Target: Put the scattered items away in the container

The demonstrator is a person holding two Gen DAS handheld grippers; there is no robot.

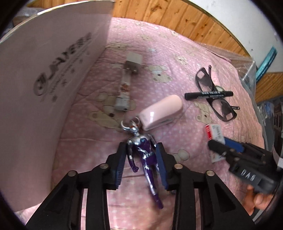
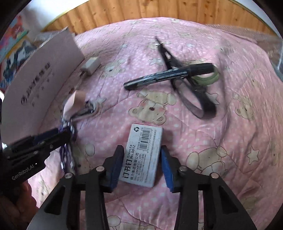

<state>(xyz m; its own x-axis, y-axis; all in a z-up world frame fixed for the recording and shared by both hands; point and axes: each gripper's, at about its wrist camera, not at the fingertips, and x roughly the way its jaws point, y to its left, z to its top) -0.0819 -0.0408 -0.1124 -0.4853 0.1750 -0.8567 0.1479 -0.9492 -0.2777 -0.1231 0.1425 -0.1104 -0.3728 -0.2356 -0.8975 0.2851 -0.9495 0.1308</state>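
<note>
On a pink bear-print quilt, my left gripper is open, its jaws on either side of a purple and silver toy figure that lies on the quilt. My right gripper is open around a white staples box, which lies flat between the jaws; the gripper also shows at the right of the left wrist view. A large white cardboard box stands at the left. A pink stapler, a black marker, dark glasses, a white charger plug and a white tube lie scattered.
A roll of green tape lies under the marker and glasses. A wooden panelled wall runs behind the bed. Clear plastic wrap lies at the far right edge of the quilt.
</note>
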